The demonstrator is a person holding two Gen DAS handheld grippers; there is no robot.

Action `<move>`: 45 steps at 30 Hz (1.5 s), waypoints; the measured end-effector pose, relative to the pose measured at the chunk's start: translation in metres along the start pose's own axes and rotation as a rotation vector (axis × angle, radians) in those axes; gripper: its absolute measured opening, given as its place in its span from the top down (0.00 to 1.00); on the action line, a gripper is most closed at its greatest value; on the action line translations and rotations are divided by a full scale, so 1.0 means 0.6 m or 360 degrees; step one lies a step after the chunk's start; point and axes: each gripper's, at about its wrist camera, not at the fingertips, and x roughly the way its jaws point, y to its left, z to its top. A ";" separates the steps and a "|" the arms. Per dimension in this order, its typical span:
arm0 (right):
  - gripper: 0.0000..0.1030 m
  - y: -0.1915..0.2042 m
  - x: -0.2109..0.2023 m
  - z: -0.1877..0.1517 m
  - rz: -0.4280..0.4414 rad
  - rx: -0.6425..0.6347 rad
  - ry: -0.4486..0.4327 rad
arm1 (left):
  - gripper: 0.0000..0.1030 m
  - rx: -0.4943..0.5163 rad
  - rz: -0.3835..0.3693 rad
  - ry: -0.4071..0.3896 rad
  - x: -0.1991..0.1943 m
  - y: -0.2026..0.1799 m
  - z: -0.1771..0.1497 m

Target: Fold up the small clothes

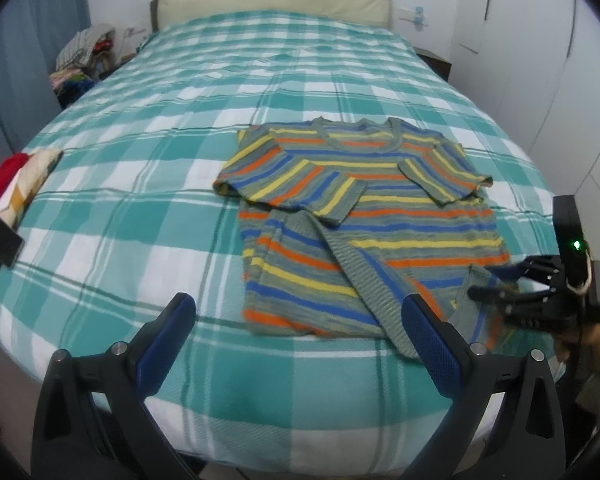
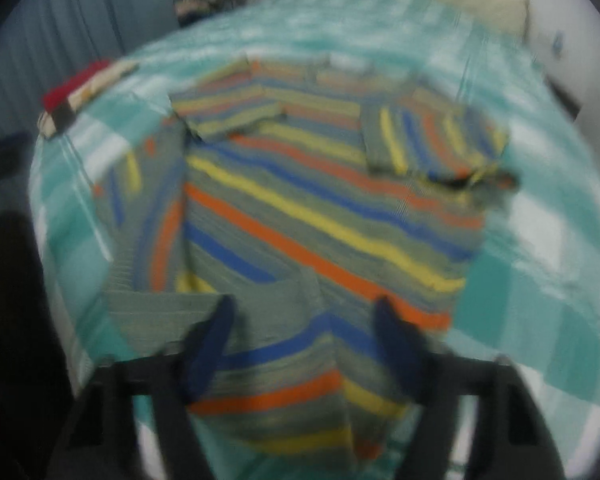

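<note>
Striped shirt [image 1: 360, 216] flat on checked bed [image 1: 140, 208], sleeves tucked in. Left gripper [image 1: 300, 344] spread wide, empty, near hem. Right gripper [image 1: 496, 284] at hem corner.

Right view (blurred): right gripper [image 2: 304, 344] fingers apart over hem, nothing clamped. Judged step: folding bottom up; next, pinch hem.

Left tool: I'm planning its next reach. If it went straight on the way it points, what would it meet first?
Probably the striped shirt on the checked bedspread, near its lower left hem; depth is unclear.

Both wrist views face headboardward, sharing the shirt [image 1: 364, 224].
</note>
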 end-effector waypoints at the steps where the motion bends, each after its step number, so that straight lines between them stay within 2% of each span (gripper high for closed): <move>1: 0.82 -0.007 0.008 -0.001 0.0073 0.0014 0.0033 | 0.00 -0.0004 0.0014 0.0000 0.000 0.004 -0.002; 2: 0.95 -0.005 0.003 -0.004 0.0094 0.0008 0.0015 | 0.00 -0.0013 0.0026 0.0000 -0.001 0.010 -0.003; 4: 0.95 0.007 -0.028 -0.016 0.0166 -0.0062 -0.0036 | 0.00 -0.0042 0.0043 0.0000 0.001 0.024 -0.007; 7: 0.95 0.047 -0.101 -0.063 0.0328 -0.0268 -0.0053 | 0.00 -0.0096 0.0054 0.0013 0.010 0.043 -0.013; 11: 0.95 0.068 -0.145 -0.145 0.0349 -0.0516 0.0091 | 0.00 -0.0153 0.0037 0.0032 0.025 0.054 -0.021; 13: 0.95 0.057 -0.138 -0.173 0.0305 -0.0493 0.0165 | 0.00 -0.0172 0.0022 0.0043 0.032 0.055 -0.024; 14: 0.94 0.043 -0.133 -0.187 0.0295 -0.0441 0.0202 | 0.00 -0.0176 0.0019 0.0048 0.035 0.056 -0.025; 16: 0.86 0.018 -0.130 -0.195 0.0262 -0.0342 0.0224 | 0.00 -0.0180 0.0026 0.0053 0.037 0.058 -0.027; 17: 0.77 0.002 -0.136 -0.192 0.0224 -0.0295 0.0211 | 0.00 -0.0185 0.0035 0.0047 0.036 0.061 -0.028; 18: 0.73 -0.009 -0.143 -0.183 0.0194 -0.0260 0.0175 | 0.00 -0.0195 0.0045 0.0035 0.034 0.065 -0.029; 19: 0.63 -0.018 -0.153 -0.171 0.0178 -0.0227 0.0125 | 0.00 -0.0208 0.0055 0.0027 0.034 0.069 -0.030; 20: 0.47 -0.024 -0.163 -0.143 0.0172 -0.0183 0.0050 | 0.00 -0.0226 0.0069 0.0017 0.035 0.074 -0.032; 21: 0.36 -0.023 -0.170 -0.120 0.0169 -0.0163 -0.0015 | 0.00 -0.0243 0.0078 0.0014 0.036 0.079 -0.034; 23: 0.35 0.006 -0.174 -0.056 0.0191 -0.0157 -0.0152 | 0.00 -0.0278 0.0078 0.0026 0.040 0.086 -0.036; 25: 0.35 0.036 -0.153 0.002 0.0257 -0.0139 -0.0191 | 0.00 -0.0315 0.0058 0.0037 0.039 0.094 -0.040; 27: 0.35 0.069 -0.102 0.073 0.0375 -0.0098 -0.0180 | 0.00 -0.0327 0.0055 0.0030 0.031 0.099 -0.043; 29: 0.35 0.102 -0.029 0.135 0.0427 -0.0082 -0.0156 | 0.00 -0.0322 0.0062 0.0018 0.021 0.099 -0.047; 31: 0.36 0.133 0.042 0.183 0.0404 -0.0107 -0.0109 | 0.00 -0.0313 0.0069 0.0006 0.009 0.102 -0.052; 32: 0.40 0.144 0.072 0.194 0.0360 -0.0112 -0.0100 | 0.00 -0.0312 0.0075 0.0001 0.005 0.104 -0.056; 34: 0.72 0.161 0.126 0.217 0.0343 -0.0121 -0.0041 | 0.00 -0.0315 0.0088 -0.0002 -0.002 0.115 -0.064; 35: 0.96 0.168 0.150 0.220 0.0344 -0.0127 0.0016 | 0.00 -0.0319 0.0095 -0.0004 -0.007 0.121 -0.069; 36: 0.96 0.174 0.149 0.217 0.0348 -0.0138 0.0004 | 0.00 -0.0329 0.0106 -0.0013 -0.011 0.130 -0.073; 39: 0.96 0.225 0.082 0.173 0.0604 -0.0347 -0.0097 | 0.00 -0.0409 0.0138 -0.0037 -0.019 0.167 -0.081; 41: 0.96 0.276 0.028 0.119 0.0746 -0.0609 -0.0107 | 0.00 -0.0470 0.0134 -0.0053 -0.017 0.189 -0.082; 43: 0.93 0.326 -0.008 0.054 0.0825 -0.0870 -0.0079 | 0.00 -0.0524 0.0122 -0.0053 -0.008 0.207 -0.083; 45: 0.69 0.364 -0.013 -0.014 0.0804 -0.1030 -0.0001 | 0.00 -0.0551 0.0090 -0.0008 0.007 0.215 -0.086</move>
